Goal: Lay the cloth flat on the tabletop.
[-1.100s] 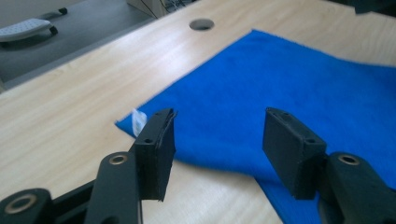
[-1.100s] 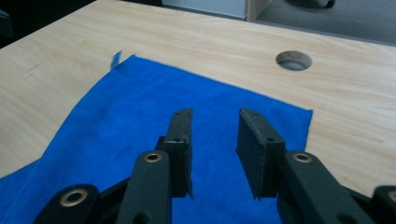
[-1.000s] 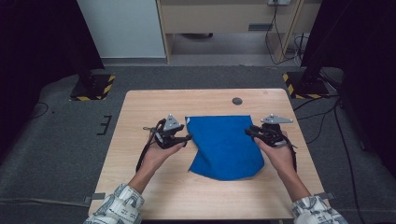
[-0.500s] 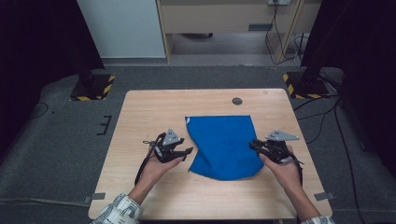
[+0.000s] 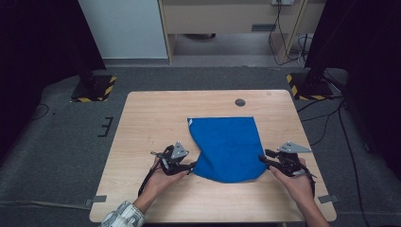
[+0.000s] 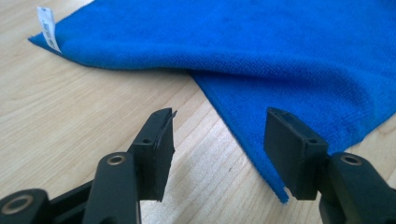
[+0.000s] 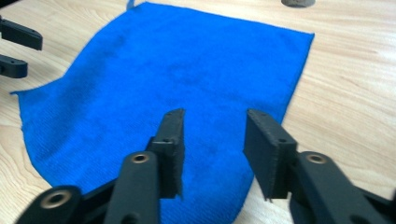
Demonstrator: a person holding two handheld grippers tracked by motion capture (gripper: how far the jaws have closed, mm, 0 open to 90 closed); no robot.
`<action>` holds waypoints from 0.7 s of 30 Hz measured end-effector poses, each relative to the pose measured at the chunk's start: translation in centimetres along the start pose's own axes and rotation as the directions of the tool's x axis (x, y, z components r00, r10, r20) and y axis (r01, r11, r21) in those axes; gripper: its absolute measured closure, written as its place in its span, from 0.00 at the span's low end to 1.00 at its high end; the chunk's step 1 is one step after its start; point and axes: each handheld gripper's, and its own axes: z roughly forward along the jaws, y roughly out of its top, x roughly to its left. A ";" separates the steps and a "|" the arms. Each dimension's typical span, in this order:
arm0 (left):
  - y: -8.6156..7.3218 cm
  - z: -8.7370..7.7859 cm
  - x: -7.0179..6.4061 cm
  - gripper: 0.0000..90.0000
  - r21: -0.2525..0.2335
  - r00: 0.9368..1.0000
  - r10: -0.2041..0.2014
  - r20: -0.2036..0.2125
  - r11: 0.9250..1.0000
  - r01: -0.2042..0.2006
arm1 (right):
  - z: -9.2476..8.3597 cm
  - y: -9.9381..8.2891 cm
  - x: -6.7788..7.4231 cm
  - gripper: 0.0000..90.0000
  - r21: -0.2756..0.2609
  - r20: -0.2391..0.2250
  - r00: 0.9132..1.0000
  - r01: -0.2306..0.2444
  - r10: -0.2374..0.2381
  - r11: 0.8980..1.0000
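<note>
Fingers of both grippers stand parted and hold nothing: the left gripper (image 6: 217, 156) has bare wood and the cloth's near-left edge showing between its black pads, and the right gripper (image 7: 212, 156), whose jaws have just been opening, hangs low over the cloth's near edge with only blue pile behind the gap. In the high view the left gripper (image 5: 189, 166) sits at the near-left corner and the right gripper (image 5: 263, 161) at the near-right corner of the blue, roughly rectangular microfibre cloth (image 5: 227, 147), which lies flat near the middle of the pale wooden table (image 5: 142, 118). It looks light, soft and completely limp, so it should drape and fold under its own weight instead of keeping any shape; the napped surface ought to give rubber pads good friction, and nothing about it seems fragile. A thin layer lying flush on wood is the hard part, since a pad must slide under or pinch up a ridge. Corners and hems look like the best places to grip, especially the near-left edge, which seems slightly lifted. Farther off, a small white care label (image 6: 47, 28) marks the far-left corner, and a round dark grommet (image 5: 240, 102) sits in the tabletop beyond the cloth.
</note>
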 end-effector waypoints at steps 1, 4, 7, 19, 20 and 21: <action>-0.1 0.1 0.0 0.47 0.002 1.000 -0.005 -0.004 1.000 0.005 | 0.0 -0.1 -0.1 0.62 -0.001 0.001 1.000 -0.006 0.006 1.000; -0.2 0.2 0.0 0.46 0.004 1.000 -0.009 -0.007 1.000 0.009 | -0.1 -0.2 -0.3 0.58 0.002 0.014 1.000 -0.006 0.006 1.000; -0.1 0.2 0.1 0.45 -0.009 0.999 -0.033 -0.004 0.999 0.033 | -0.4 -0.3 -0.6 0.57 -0.009 0.020 0.999 -0.028 0.028 1.000; -0.5 1.5 -0.5 0.43 0.041 1.000 -0.001 -0.001 0.999 0.001 | -0.7 -0.7 -0.8 0.48 0.014 0.024 0.999 -0.025 0.024 1.000; -0.5 1.5 -0.5 0.44 0.041 1.000 -0.001 -0.001 0.999 0.001 | -0.7 -0.7 -0.8 0.48 0.014 0.024 0.999 -0.025 0.024 1.000; -0.4 1.4 -0.4 0.44 0.032 1.000 -0.001 -0.004 0.999 0.001 | -0.8 -0.7 -0.8 0.48 0.012 0.024 0.999 -0.028 0.028 1.000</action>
